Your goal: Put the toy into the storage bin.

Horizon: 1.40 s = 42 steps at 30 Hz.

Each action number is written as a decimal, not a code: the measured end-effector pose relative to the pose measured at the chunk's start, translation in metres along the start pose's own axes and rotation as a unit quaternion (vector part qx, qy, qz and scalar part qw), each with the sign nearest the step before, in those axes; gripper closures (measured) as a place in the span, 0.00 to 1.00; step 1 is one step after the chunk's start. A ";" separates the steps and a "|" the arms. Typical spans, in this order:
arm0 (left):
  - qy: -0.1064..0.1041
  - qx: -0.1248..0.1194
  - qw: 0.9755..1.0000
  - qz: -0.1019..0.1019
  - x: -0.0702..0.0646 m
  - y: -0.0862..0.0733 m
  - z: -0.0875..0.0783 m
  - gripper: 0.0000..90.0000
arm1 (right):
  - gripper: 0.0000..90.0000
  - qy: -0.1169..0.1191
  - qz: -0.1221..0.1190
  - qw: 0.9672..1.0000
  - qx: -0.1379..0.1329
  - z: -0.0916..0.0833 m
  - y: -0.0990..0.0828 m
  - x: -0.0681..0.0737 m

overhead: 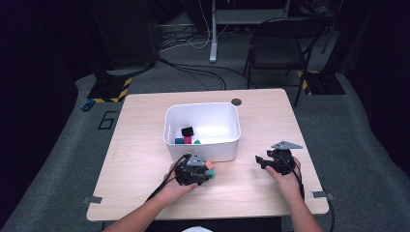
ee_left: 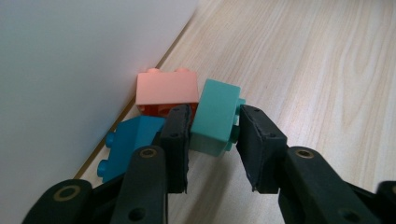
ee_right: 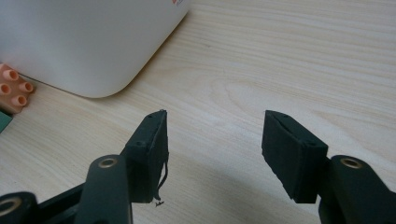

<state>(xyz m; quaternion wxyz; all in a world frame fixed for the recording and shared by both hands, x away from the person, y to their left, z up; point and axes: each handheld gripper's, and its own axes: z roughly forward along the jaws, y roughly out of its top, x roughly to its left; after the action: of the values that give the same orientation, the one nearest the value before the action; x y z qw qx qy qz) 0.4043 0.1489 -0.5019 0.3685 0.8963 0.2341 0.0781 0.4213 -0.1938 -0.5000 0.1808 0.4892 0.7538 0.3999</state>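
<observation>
Left tool (ee_left: 212,140) pinching teal brick (ee_left: 215,119), right tool (ee_right: 212,154) spread, pale wood table (overhead: 135,145), grey carpet.

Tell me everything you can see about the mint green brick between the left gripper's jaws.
The mint green brick is a small, smooth, plastic-looking toy block, tilted, with a stud showing on its right side. It sits on the wooden table close to the white bin, between the jaws of the left gripper, which press on both sides. Its upper left edge meets the salmon brick.
</observation>
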 end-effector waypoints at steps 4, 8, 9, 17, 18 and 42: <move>-0.004 0.003 1.000 0.007 -0.001 0.000 0.000 0.73 | 0.45 -0.001 -0.003 1.000 0.001 0.000 0.000 -0.001; -0.008 0.003 1.000 0.013 -0.002 -0.001 -0.001 0.75 | 0.45 -0.001 -0.003 1.000 0.001 0.000 0.000 -0.001; -0.010 0.002 1.000 0.012 -0.002 -0.001 -0.001 0.75 | 0.45 -0.001 -0.003 1.000 0.001 0.000 0.000 -0.001; -0.019 0.003 1.000 0.014 -0.004 -0.001 -0.003 0.75 | 0.45 0.000 -0.002 1.000 0.003 0.000 0.000 0.000; -0.022 0.002 1.000 0.012 -0.004 -0.001 -0.003 0.75 | 0.45 0.000 -0.001 1.000 0.001 0.001 0.000 0.000; -0.044 -0.030 0.999 -0.009 0.003 0.005 -0.035 0.75 | 0.45 0.000 -0.002 1.000 0.001 0.001 -0.001 -0.001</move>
<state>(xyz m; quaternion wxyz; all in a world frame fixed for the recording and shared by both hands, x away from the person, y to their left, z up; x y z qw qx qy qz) 0.3974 0.1692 -0.4734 0.4063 0.8850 0.2235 0.0418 0.4218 -0.1945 -0.5009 0.1812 0.4881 0.7552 0.3982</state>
